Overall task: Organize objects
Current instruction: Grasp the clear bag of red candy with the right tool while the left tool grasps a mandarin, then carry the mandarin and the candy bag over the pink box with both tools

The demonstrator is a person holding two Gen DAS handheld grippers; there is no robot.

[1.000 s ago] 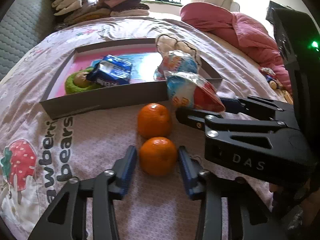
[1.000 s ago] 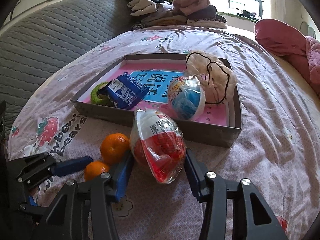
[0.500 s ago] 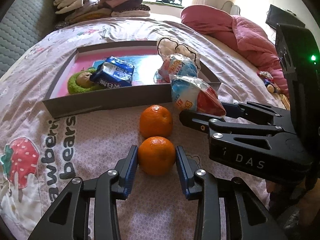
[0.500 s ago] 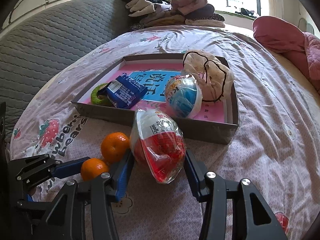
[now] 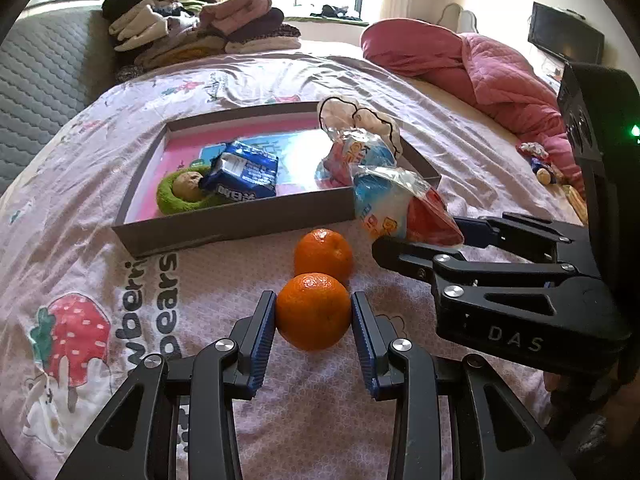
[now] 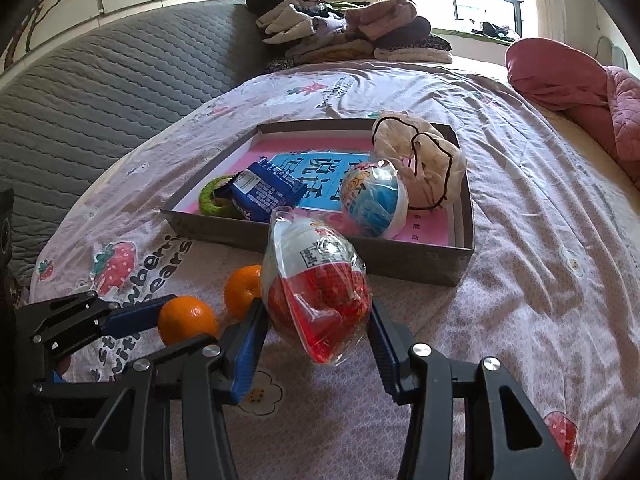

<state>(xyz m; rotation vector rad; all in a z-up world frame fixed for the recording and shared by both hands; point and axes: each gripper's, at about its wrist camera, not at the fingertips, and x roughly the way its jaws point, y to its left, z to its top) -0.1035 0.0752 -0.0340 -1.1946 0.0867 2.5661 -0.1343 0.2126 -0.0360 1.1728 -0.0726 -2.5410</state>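
Here 1 firm, round orange [image 5: 313,311] on the bedspread [image 5: 100,248] is clamped across its middle by the left gripper [image 5: 314,322]; a light, crinkly wrapped egg toy [image 6: 316,292], likely slippery, is pinched by the right gripper [image 6: 318,334] near the tray [image 6: 400,264].

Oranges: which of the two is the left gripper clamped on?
The nearer orange, pinched between the left gripper pads. The farther orange sits free on the bedsheet, closer to the box.
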